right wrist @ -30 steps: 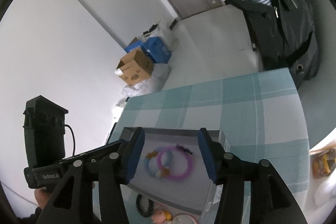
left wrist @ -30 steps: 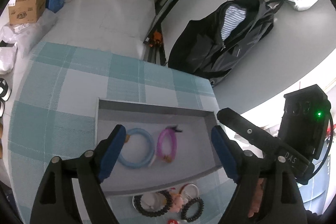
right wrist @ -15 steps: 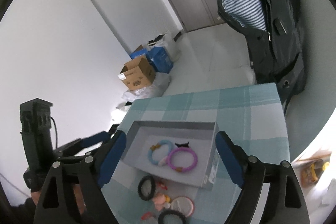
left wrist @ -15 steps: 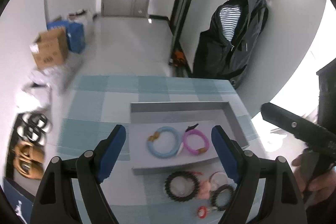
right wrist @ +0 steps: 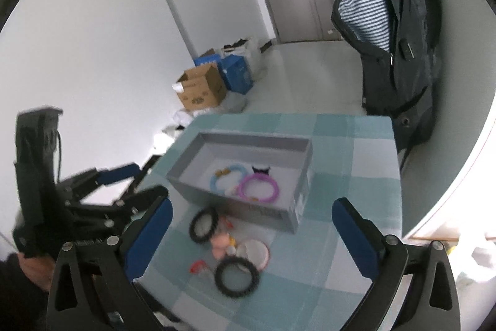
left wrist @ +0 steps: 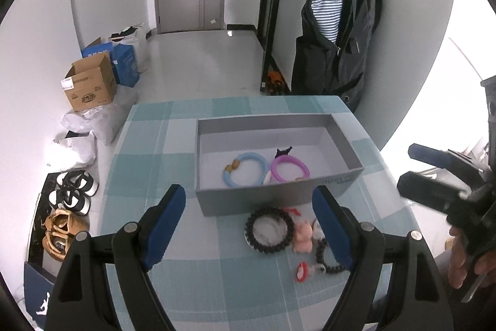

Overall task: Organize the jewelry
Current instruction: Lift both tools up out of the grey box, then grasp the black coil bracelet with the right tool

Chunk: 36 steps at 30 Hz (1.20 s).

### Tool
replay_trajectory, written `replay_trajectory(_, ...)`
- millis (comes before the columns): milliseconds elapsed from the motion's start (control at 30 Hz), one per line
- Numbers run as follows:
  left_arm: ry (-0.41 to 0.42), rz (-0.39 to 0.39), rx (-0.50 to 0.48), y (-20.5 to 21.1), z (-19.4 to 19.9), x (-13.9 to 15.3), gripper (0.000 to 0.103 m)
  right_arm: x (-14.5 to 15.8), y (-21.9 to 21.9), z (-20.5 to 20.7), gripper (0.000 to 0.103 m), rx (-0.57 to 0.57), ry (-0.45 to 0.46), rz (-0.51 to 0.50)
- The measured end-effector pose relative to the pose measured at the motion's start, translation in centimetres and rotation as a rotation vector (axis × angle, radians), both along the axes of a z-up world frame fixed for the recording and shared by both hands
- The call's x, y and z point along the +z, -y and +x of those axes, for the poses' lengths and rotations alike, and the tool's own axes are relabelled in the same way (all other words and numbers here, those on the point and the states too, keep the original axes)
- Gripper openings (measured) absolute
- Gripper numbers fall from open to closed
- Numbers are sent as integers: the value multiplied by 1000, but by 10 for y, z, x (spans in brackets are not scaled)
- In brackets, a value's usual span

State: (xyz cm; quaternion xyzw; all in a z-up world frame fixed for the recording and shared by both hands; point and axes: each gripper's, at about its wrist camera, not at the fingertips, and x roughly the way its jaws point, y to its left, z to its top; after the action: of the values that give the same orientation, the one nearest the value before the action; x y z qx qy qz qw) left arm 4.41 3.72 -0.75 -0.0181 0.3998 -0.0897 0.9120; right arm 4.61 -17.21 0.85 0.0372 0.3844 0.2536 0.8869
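Both the left gripper [left wrist: 249, 222] and right gripper [right wrist: 251, 225] hang spread and empty above the worktop's near edge. Two rings lie in the grey box [left wrist: 341, 141]; next, I judge, comes descending onto the black beaded bracelet [left wrist: 269, 229] just outside it.

A table under a teal-and-white checked cloth [left wrist: 192, 278] carries a grey rectangular cardboard tray [left wrist: 257, 200] (open-topped) and loose black beaded bracelets [left wrist: 269, 229].
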Motion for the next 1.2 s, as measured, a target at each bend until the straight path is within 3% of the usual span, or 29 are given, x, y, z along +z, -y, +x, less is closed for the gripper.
replay_trajectory(133, -32, -32, 1, -1, -11, -9, 83, -16, 0, -9, 103, 21, -37, -51)
replay_trajectory(300, -71, 3, -2, 0, -25, -28, 85, -39, -3, -25, 103, 67, -75, -129)
replay_trajectory(400, -125, -33, -11, -5, -30, -39, 86, -50, -6, -34, 103, 91, -84, -164)
replay_trajectory(600, -153, -35, -24, 2, -35, -41, 87, -59, -18, -42, 101, 127, -78, -224)
replay_trajectory(633, -160, -35, -20, 2, -34, -41, 87, -59, -21, -42, 100, 133, -76, -231)
replay_trajectory(700, -160, -56, -23, 0, -32, -41, 87, -64, -26, -41, 86, 149, -89, -240)
replay_trajectory(767, -147, -72, -19, -3, -32, -37, 87, -71, -31, -38, 79, 155, -110, -271)
replay_trajectory(1067, -160, -72, -37, -4, -35, -40, 88, -84, -50, -35, 78, 187, -89, -363)
replay_trajectory(1200, -155, -42, -44, 0, -35, -40, 88, -86, -59, -36, 69, 198, -61, -411)
